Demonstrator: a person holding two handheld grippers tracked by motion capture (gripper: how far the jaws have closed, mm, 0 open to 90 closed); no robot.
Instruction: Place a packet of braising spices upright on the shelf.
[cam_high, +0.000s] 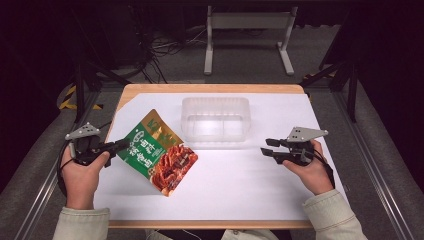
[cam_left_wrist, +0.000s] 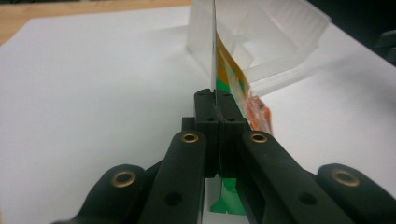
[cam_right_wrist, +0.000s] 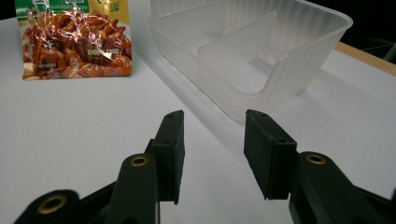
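A green, gold and red snack packet (cam_high: 159, 154) lies tilted on the white table cover, left of centre. My left gripper (cam_high: 121, 145) is shut on the packet's left edge; in the left gripper view the packet (cam_left_wrist: 227, 74) stands edge-on, pinched between the closed jaws of that gripper (cam_left_wrist: 216, 108). A clear plastic container (cam_high: 215, 119) with an inner divider sits behind the packet, at the table's middle. My right gripper (cam_high: 267, 146) hovers open to the right of the container, holding nothing. In the right gripper view its open jaws (cam_right_wrist: 212, 140) point at the container (cam_right_wrist: 254, 51), with the packet (cam_right_wrist: 77, 44) farther left.
The white cover (cam_high: 240, 185) spans most of the wooden table (cam_high: 210, 88). Beyond the far edge are a grey floor, cables and a white metal stand (cam_high: 247, 35). Metal rails run along both sides of the table.
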